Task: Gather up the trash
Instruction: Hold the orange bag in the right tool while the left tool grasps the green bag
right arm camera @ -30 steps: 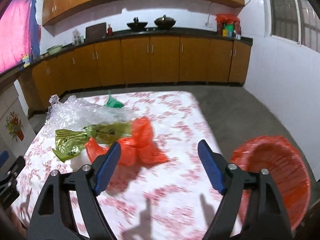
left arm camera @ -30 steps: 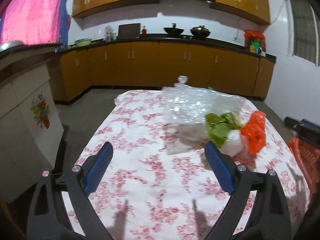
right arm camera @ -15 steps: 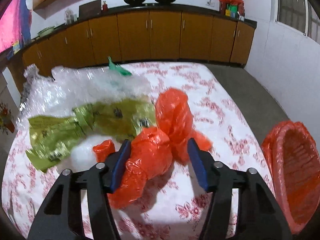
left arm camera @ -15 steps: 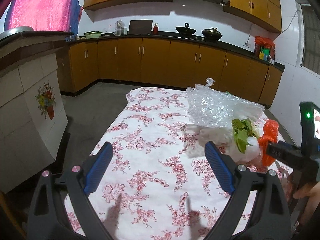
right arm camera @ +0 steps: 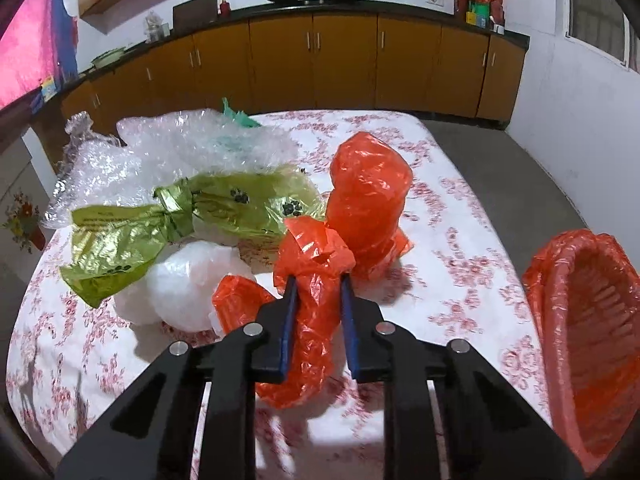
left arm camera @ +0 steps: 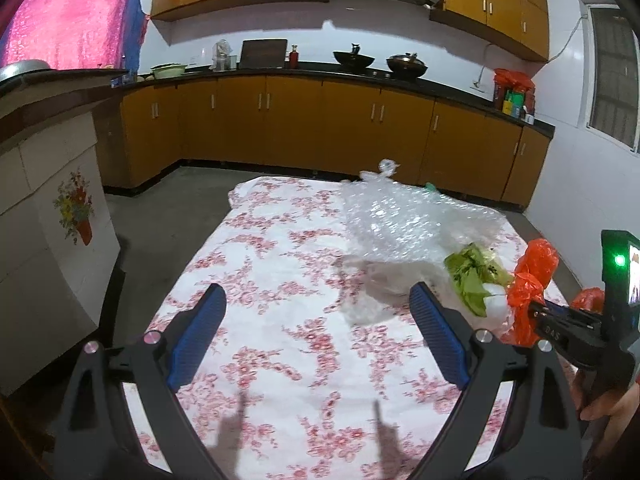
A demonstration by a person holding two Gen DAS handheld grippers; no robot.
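Note:
My right gripper (right arm camera: 318, 280) is shut on an orange plastic bag (right arm camera: 316, 276) lying on the floral tablecloth (right arm camera: 452, 200); it also shows at the right of the left wrist view (left arm camera: 534, 276). Beside it lie a green bag (right arm camera: 192, 216), a white bag (right arm camera: 188, 284) and clear bubble wrap (right arm camera: 168, 148). My left gripper (left arm camera: 318, 308) is open and empty above the table, left of the pile. An orange-lined bin (right arm camera: 592, 320) stands off the table's right side.
Wooden kitchen cabinets (left arm camera: 320, 128) with a dark counter run along the back wall. A tiled counter with a flower decal (left arm camera: 48, 216) stands left of the table. Grey floor (right arm camera: 500, 168) lies beyond the table.
My right gripper moved forward onto the orange bag and closed on it. My left gripper stayed open and drifted slightly; the right gripper came into its view.

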